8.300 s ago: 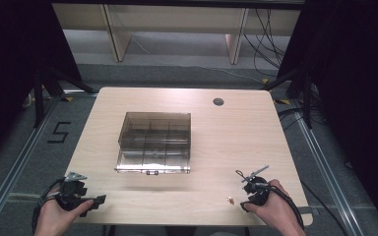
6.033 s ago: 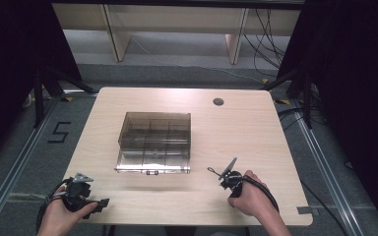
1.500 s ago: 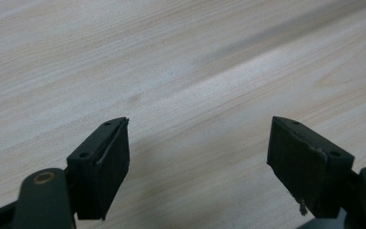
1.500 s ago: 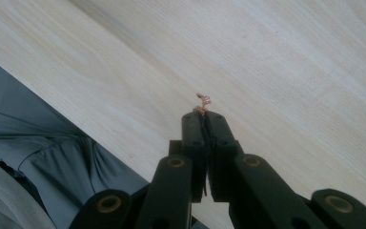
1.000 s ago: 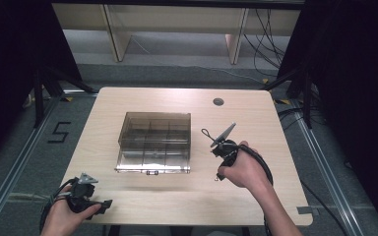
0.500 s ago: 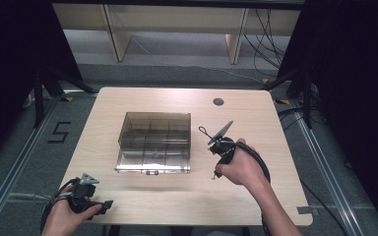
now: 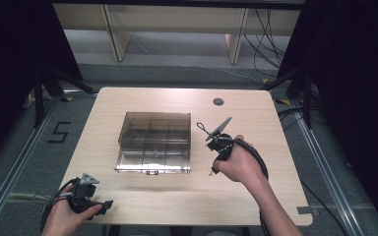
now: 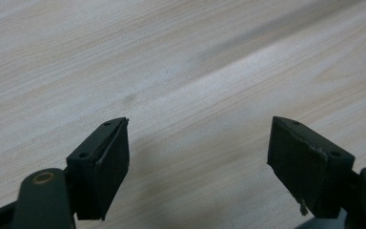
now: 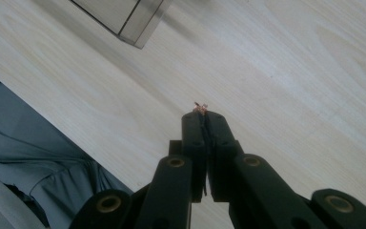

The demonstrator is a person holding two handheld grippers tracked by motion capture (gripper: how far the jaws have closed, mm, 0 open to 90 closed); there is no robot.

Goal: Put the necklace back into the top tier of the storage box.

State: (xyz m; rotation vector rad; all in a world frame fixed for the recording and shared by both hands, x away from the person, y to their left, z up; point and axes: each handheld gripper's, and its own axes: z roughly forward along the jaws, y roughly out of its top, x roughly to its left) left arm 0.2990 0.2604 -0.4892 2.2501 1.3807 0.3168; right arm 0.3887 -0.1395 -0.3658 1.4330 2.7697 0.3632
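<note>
Jaws of right gripper (image 9: 203,114) pinch something tiny, perhaps wire.

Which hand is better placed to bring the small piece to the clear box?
Right: its tongs already pinch the small coppery piece beside the clear box; the left tongs are open, empty, farther away.

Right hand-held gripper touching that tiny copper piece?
Touching: the right gripper view shows the right hand-held gripper shut on the small copper piece, poking out at its tips.
</note>
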